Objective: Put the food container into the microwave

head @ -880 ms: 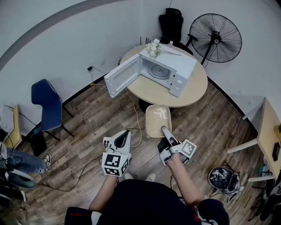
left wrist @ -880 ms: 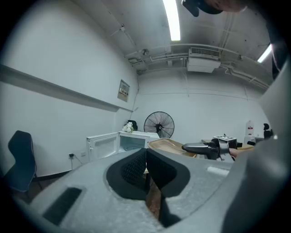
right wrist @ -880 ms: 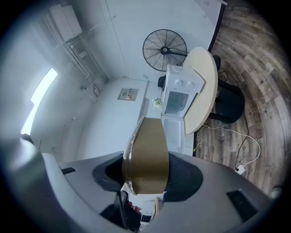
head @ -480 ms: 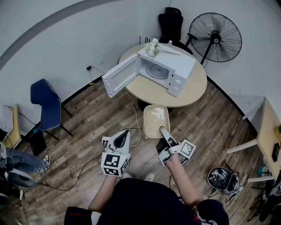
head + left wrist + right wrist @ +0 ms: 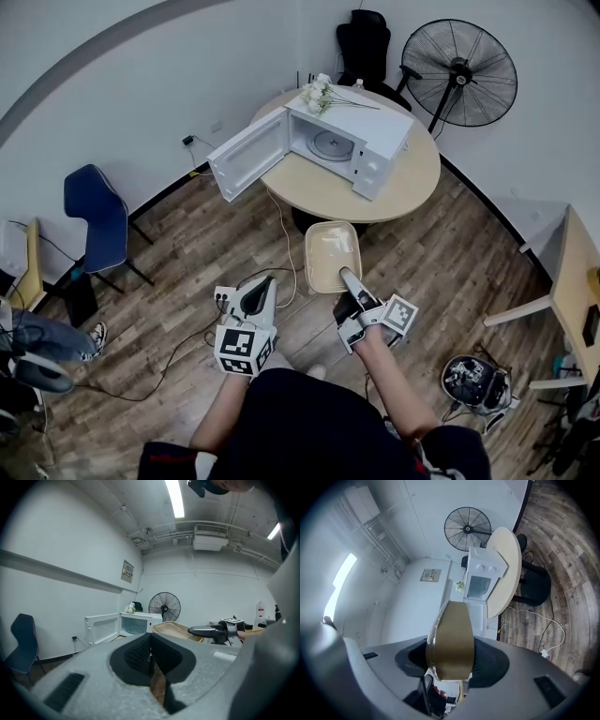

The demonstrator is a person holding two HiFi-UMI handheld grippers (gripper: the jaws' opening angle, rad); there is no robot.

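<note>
A tan food container (image 5: 331,255) with a clear lid hangs above the wood floor, short of the round table (image 5: 398,192). My right gripper (image 5: 345,277) is shut on its near end; in the right gripper view the container (image 5: 450,639) fills the gap between the pads. The white microwave (image 5: 349,142) stands on the table with its door (image 5: 246,167) swung wide open to the left and its cavity empty. My left gripper (image 5: 265,286) is held level beside the right one, shut with nothing in it (image 5: 150,656). From there I see the microwave (image 5: 136,623) and container (image 5: 176,629) ahead.
White flowers (image 5: 314,92) lie on the microwave's top. A standing fan (image 5: 459,61) and a black office chair (image 5: 367,42) are behind the table, a blue chair (image 5: 94,211) at the left wall. Cables and a power strip (image 5: 225,295) lie on the floor. A desk edge (image 5: 574,291) is at right.
The table and microwave have slid slightly up and left in the head view. The right gripper keeps its hold on the container, and both grippers stay about where they were.
</note>
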